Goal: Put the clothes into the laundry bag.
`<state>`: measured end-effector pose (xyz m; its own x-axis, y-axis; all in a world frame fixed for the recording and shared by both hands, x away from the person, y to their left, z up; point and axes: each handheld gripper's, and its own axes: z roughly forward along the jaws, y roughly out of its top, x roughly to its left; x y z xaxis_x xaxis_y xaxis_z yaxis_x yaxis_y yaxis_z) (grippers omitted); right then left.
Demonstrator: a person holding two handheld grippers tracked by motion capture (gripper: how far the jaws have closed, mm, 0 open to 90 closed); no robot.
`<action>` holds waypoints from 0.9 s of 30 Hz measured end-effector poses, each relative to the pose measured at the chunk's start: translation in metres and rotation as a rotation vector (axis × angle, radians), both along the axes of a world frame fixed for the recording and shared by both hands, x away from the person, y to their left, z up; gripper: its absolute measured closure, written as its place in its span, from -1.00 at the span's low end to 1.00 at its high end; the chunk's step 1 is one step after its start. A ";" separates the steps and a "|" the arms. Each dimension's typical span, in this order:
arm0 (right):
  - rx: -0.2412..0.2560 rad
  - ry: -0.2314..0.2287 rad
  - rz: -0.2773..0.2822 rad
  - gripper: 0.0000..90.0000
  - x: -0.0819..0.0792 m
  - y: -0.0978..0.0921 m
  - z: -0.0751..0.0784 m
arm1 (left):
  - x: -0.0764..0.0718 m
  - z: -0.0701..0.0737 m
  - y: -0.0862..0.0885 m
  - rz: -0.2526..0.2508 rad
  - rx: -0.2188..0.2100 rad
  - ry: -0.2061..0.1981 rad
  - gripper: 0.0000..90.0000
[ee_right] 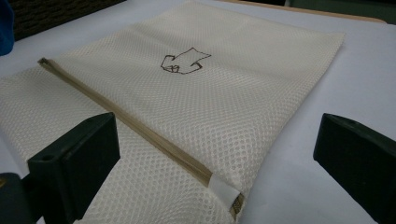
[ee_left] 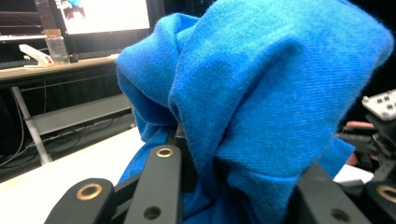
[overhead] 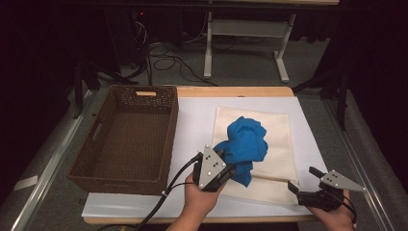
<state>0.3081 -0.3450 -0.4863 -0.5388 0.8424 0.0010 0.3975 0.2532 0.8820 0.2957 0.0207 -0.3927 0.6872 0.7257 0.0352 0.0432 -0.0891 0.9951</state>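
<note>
A crumpled blue cloth lies bunched on a cream mesh laundry bag on the white table sheet. My left gripper is shut on the near corner of the cloth; in the left gripper view the blue cloth bulges up between the black jaws. My right gripper stands open at the bag's near right corner. In the right gripper view the mesh bag lies flat between the wide-apart jaws, its zipper running diagonally to a white end tab.
A brown wicker basket, with nothing inside, stands at the left on the table. The wooden table edge runs along the back. Cables and desk legs are on the floor beyond.
</note>
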 end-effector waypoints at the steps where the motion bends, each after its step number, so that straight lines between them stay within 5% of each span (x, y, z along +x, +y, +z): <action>1: 0.001 0.002 0.002 -0.97 0.000 0.000 0.000 | -0.002 -0.001 0.004 0.000 -0.002 0.004 0.60; 7: 0.005 0.007 0.009 -0.95 0.000 0.002 0.000 | -0.021 -0.014 0.032 0.016 -0.009 -0.004 0.59; 12: 0.009 0.020 0.019 -0.90 0.000 0.005 0.000 | -0.036 -0.030 0.048 0.041 0.029 0.003 0.59; 16: 0.009 0.028 0.035 -0.87 0.001 0.011 0.001 | -0.044 -0.049 0.061 0.054 -0.037 -0.007 0.59; 21: 0.007 0.052 0.052 -0.91 0.010 0.027 0.006 | -0.045 -0.048 0.063 0.034 -0.018 -0.017 0.58; 27: -0.016 0.050 0.090 -0.63 0.032 0.048 0.014 | -0.044 -0.050 0.064 0.024 -0.012 -0.003 0.57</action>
